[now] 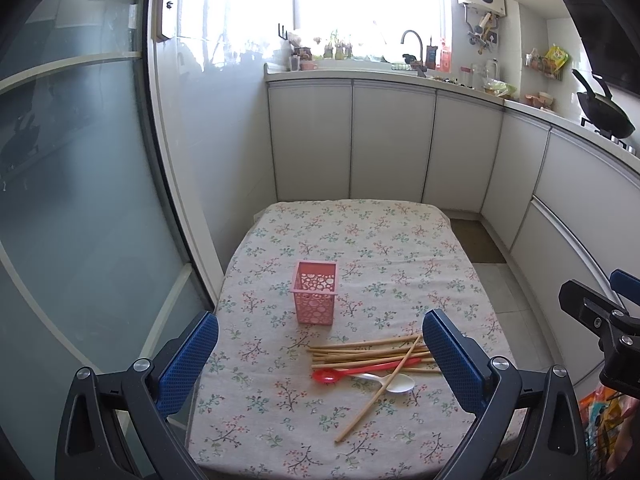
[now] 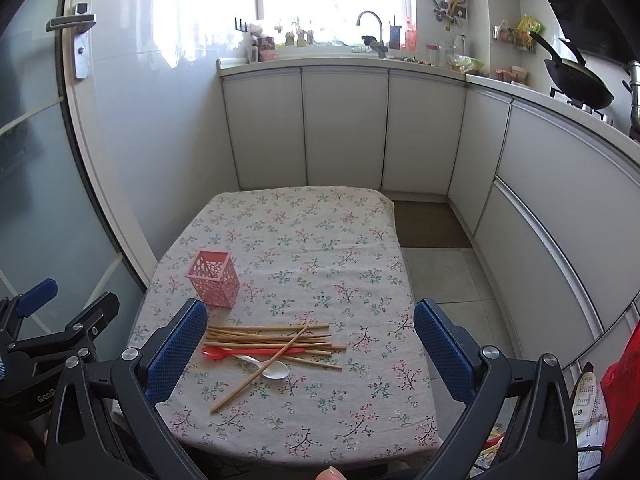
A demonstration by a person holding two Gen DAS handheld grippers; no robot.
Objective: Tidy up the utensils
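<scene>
A pink perforated utensil holder [image 1: 315,297] [image 2: 213,283] stands upright and empty on the floral tablecloth [image 1: 360,240] [image 2: 312,240]. Near the table's front lies a pile of several wooden chopsticks [image 1: 372,352] [image 2: 272,338], one lying diagonally across the rest. A red spoon [image 1: 352,372] [image 2: 240,352] and a white spoon [image 1: 394,383] [image 2: 272,369] lie against the pile. My left gripper [image 1: 320,344] is open and empty above the table's near edge. My right gripper [image 2: 310,332] is open and empty, with the pile between its fingers in view. Each gripper shows at the other view's edge.
White kitchen cabinets [image 1: 392,140] and a counter with a sink tap [image 1: 414,46] stand behind the table. A wok [image 2: 576,78] sits on the stove at right. A glass door [image 1: 80,200] is at left. A brown mat [image 2: 432,224] lies on the floor.
</scene>
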